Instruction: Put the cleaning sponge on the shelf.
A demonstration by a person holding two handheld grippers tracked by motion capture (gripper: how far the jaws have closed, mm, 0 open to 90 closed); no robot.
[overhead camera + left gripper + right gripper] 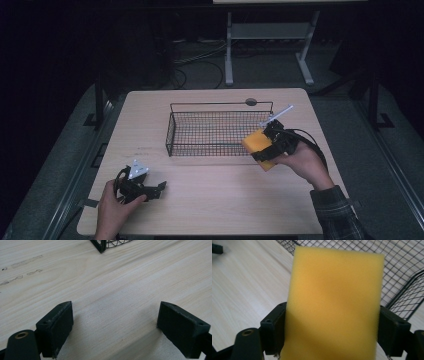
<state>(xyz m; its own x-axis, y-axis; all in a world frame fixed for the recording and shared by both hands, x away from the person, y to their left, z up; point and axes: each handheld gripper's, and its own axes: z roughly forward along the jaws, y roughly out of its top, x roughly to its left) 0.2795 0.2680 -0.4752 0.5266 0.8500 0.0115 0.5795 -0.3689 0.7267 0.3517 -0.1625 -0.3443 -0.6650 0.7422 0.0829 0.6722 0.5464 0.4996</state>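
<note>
1. Right tongs (263, 150) grip a yellow sponge (260, 146); in the right gripper view both pads press the sponge (334, 305) at its sides.
2. Sponge sits at about 3 o'clock of the bench (210, 210), just beside the right end of the black wire basket (215, 131), held off the bench top.
3. Basket stands mid-bench toward 12 o'clock; its mesh (402, 270) shows behind the sponge in the right gripper view.
4. Left tongs (161, 188) lie at about 7 o'clock, well apart from the basket, in the person's left hand (112, 210).
5. Left tongs are wide, nothing between them, bare bench (112, 290) underneath; basket corner (101, 246) at 12 o'clock of that view.
</note>
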